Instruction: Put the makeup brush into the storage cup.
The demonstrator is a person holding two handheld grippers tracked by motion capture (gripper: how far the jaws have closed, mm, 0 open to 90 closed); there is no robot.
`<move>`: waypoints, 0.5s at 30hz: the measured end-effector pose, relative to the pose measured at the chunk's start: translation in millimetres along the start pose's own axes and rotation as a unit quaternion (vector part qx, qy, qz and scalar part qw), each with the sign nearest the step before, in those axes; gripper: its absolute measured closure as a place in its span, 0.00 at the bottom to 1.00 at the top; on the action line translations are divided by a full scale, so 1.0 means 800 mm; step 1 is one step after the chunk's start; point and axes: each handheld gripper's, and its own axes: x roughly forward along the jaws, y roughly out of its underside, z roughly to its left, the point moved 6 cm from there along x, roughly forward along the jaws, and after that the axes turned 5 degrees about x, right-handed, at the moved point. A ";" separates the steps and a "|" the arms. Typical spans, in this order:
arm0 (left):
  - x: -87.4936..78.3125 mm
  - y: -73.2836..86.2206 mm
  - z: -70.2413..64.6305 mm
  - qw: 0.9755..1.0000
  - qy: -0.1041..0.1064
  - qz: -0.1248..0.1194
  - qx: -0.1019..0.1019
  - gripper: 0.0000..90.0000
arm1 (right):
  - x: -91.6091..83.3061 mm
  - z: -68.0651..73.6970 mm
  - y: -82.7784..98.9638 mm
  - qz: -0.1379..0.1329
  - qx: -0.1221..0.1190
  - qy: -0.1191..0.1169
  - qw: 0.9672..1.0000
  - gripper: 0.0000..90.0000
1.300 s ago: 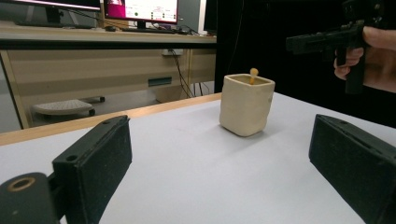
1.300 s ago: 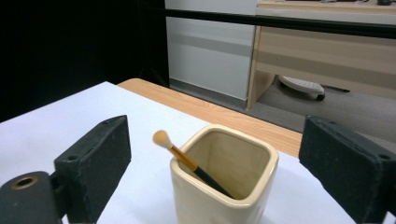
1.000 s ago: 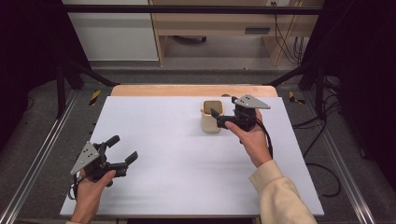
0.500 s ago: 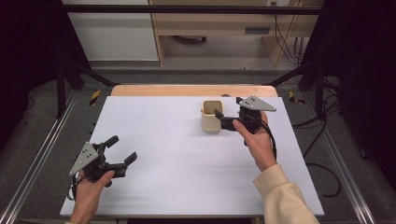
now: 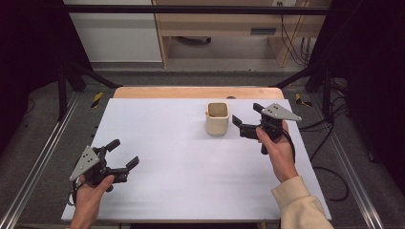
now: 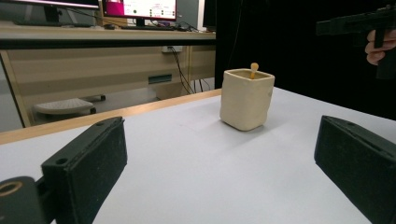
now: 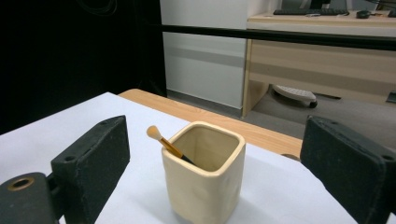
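Cup, cream ceramic with squared sides, stands upright on the white table just left of the right claw in the high view, apart from it, no contact. Right claw released, jaws spread and pointing at the cup. Left claw well off to the cup's near-left, also released, holding nothing, resting low over the table.

Left gripper view: cup sits far ahead between the two spread jaws, a small rounded wooden tip poking above its rim. The person's right hand with its claw is up at the far right.

Right gripper view: cup close ahead, centred between the open jaws, not touched. A brush leans inside it, pale rounded end sticking out over the rim on the left-jaw side.

Step looks like approach, pre-grasp on the cup or the brush. Next move calls for pushing the right claw forward until the jaws straddle the target, then closing; keep clear of tipping the cup.
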 end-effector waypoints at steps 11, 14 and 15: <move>-0.004 0.001 0.002 1.000 0.000 0.000 -0.002 0.02 | -0.035 -0.008 0.005 -0.013 -0.012 -0.006 1.000 0.08; -0.005 0.002 0.002 1.000 0.001 0.001 -0.001 0.02 | -0.043 -0.011 0.009 -0.014 -0.012 -0.006 1.000 0.08; -0.006 0.002 0.002 1.000 0.002 0.001 0.000 0.02 | -0.046 -0.012 0.010 -0.016 -0.012 -0.005 1.000 0.08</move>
